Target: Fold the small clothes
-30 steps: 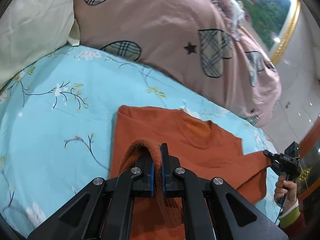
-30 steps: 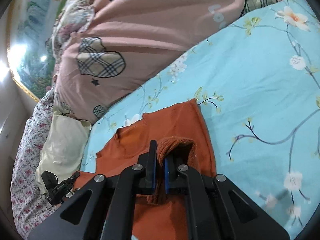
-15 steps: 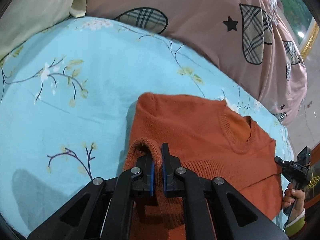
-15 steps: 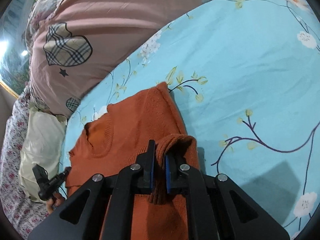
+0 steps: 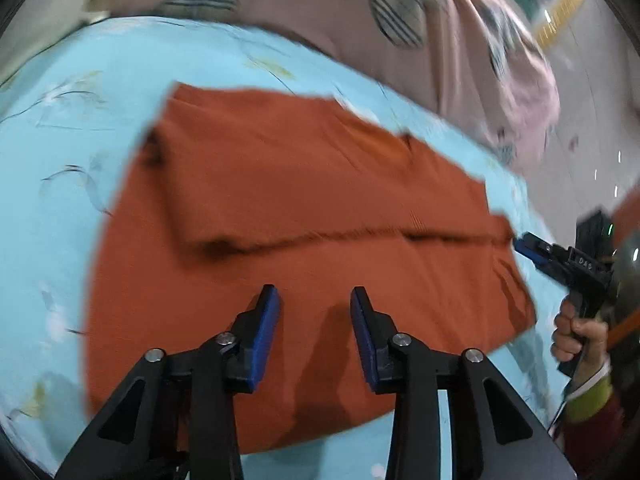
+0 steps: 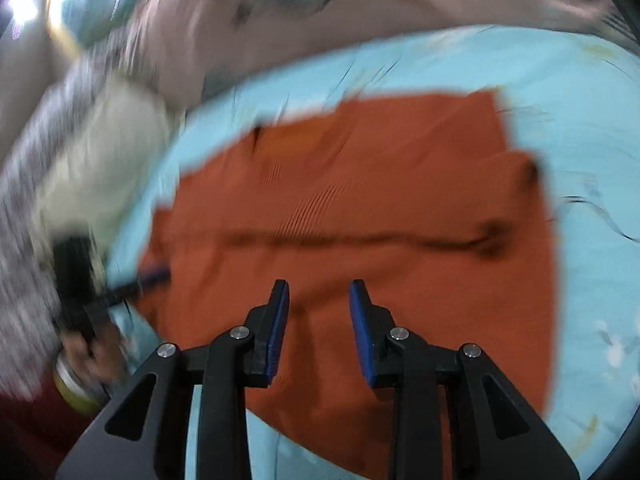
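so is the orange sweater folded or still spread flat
Folded. The orange sweater lies doubled on the blue sheet, one layer's edge running straight across the layer beneath; both views show this.

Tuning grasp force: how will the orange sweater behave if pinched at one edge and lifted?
Likely floppy: the orange sweater lies flat, folded over itself with a soft crease. Probably light, a thin knit. Ribbed texture suggests decent grip, little slipping.

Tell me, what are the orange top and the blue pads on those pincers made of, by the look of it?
The orange sweater looks like a soft, matte knit, wool or acrylic: fine ribbing shows in the right wrist view. The blue pads on the left gripper look like matte rubber or foam with faint ridges, though blur leaves that open.
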